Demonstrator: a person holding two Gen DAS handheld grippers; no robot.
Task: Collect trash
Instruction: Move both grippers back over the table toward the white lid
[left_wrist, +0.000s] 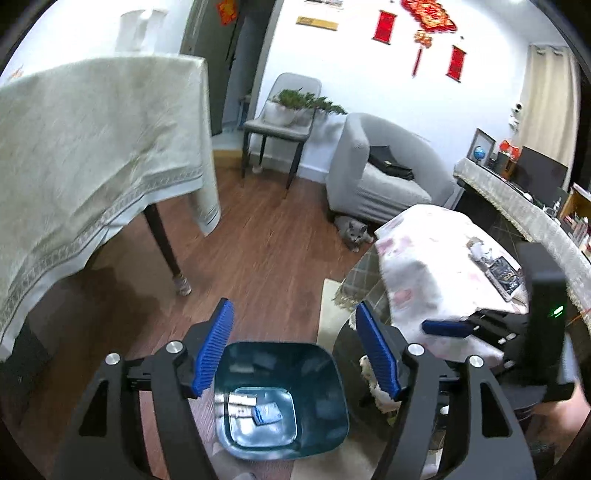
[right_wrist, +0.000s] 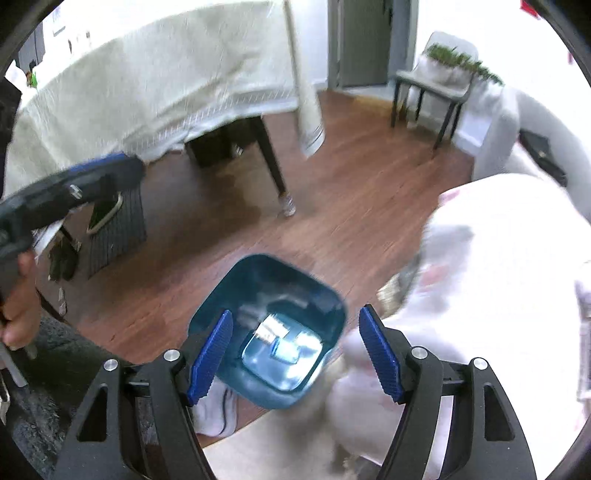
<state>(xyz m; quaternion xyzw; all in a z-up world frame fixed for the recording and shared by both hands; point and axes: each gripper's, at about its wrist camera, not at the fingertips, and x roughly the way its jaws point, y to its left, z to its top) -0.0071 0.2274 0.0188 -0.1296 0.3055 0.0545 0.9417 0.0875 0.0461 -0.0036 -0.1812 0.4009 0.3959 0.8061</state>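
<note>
A teal trash bin (left_wrist: 327, 384) stands on the wood floor, seen from above in both views. On its bottom lie white and blue wrappers (left_wrist: 255, 406). My left gripper (left_wrist: 297, 350) hangs open above the bin's mouth with nothing between its blue pads. In the right wrist view the bin (right_wrist: 229, 295) shows the same wrappers (right_wrist: 280, 341). My right gripper (right_wrist: 295, 354) is open over it and holds nothing. To the left there, a hand (right_wrist: 18, 299) holds the other tool. More trash, a crumpled paper (left_wrist: 478, 251) and a dark packet (left_wrist: 504, 275), lies on the small round table (left_wrist: 417, 280).
A cloth-covered dining table (left_wrist: 92, 147) stands at the left, with its leg (left_wrist: 166, 243) near the bin. A grey cat (left_wrist: 354, 230) lies by the sofa (left_wrist: 380, 177). A chair (left_wrist: 280, 125) with a plant stands at the back wall. A pale rug (left_wrist: 328, 314) lies beside the bin.
</note>
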